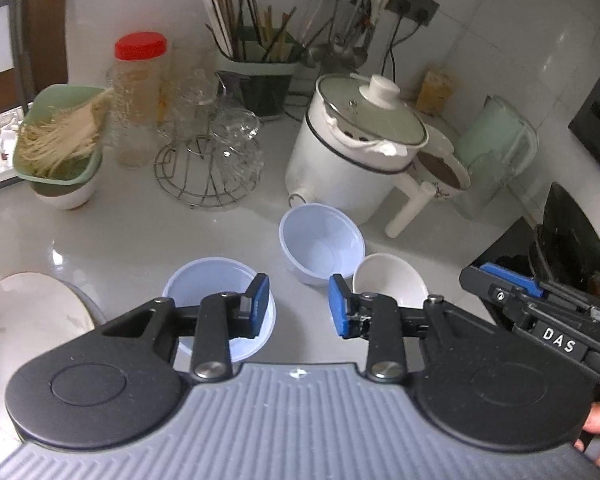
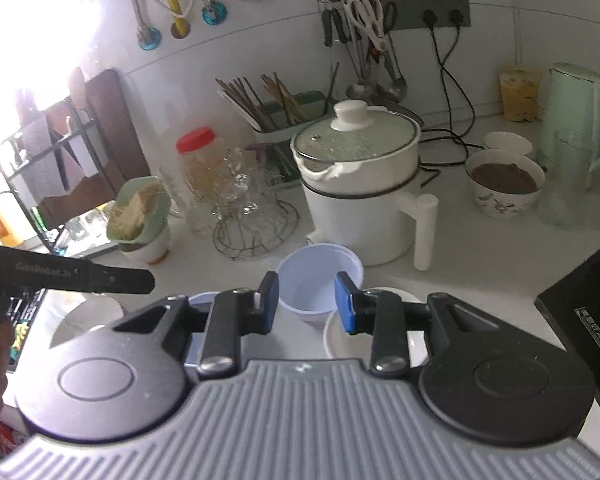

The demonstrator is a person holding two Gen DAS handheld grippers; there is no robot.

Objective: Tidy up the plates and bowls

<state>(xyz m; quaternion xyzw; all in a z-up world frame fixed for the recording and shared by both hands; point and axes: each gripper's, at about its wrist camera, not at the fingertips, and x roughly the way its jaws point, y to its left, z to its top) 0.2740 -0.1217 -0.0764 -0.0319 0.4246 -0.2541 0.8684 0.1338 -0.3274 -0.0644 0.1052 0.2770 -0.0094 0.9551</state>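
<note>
Left gripper [image 1: 299, 305] open above round glossy bowls [image 1: 322, 248].

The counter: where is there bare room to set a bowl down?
Free: the counter between the green basket, wire rack and blue bowls. Crowded: the back wall, around the cooker and glasses.

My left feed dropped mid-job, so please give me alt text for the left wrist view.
The left gripper, jaws open and empty, hovers over a white counter between a pale blue bowl and a white bowl. A second pale blue bowl sits beyond, before a lidded white electric pot; a plate lies far left.
</note>
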